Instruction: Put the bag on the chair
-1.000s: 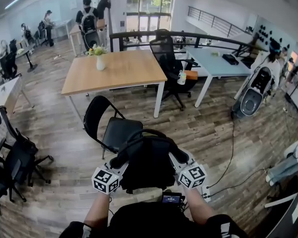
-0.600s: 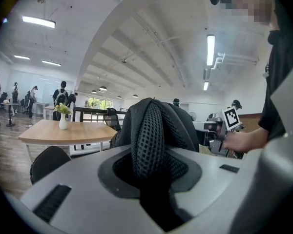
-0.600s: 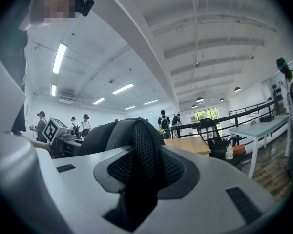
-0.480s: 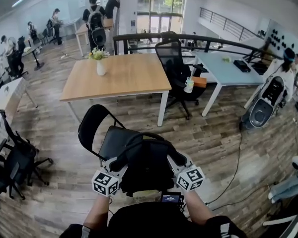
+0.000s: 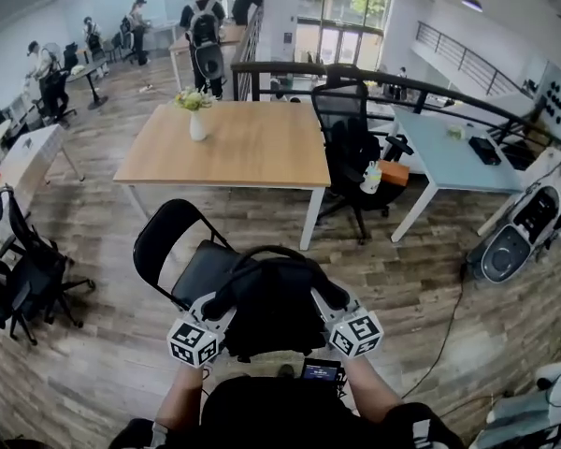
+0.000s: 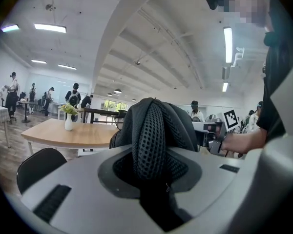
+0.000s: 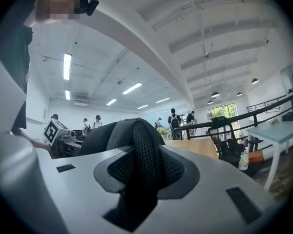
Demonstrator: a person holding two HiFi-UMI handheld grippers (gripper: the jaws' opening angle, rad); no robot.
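Across the wood floor (image 5: 402, 251) of a wide office, a wooden table (image 5: 234, 143) with a white vase (image 5: 197, 124) stands ahead. On the near side of it is the black folding chair (image 5: 173, 241), seat bare, backrest on the left side.

The black bag (image 5: 276, 311) is not on the chair yet. It hangs in the air in front of the person, slung between the two tools, and in the head view its far left corner overlaps the seat's near edge.

The left gripper (image 6: 154, 179) is clamped on one mesh shoulder strap (image 6: 151, 130), and the right gripper (image 7: 136, 179) on the other strap (image 7: 144, 150). Each strap fills the gap between its jaws.

The seat lies ahead and a little left of the bag, so the left hand is the nearer one. I judge the load needs carrying forward and leftward before being lowered.
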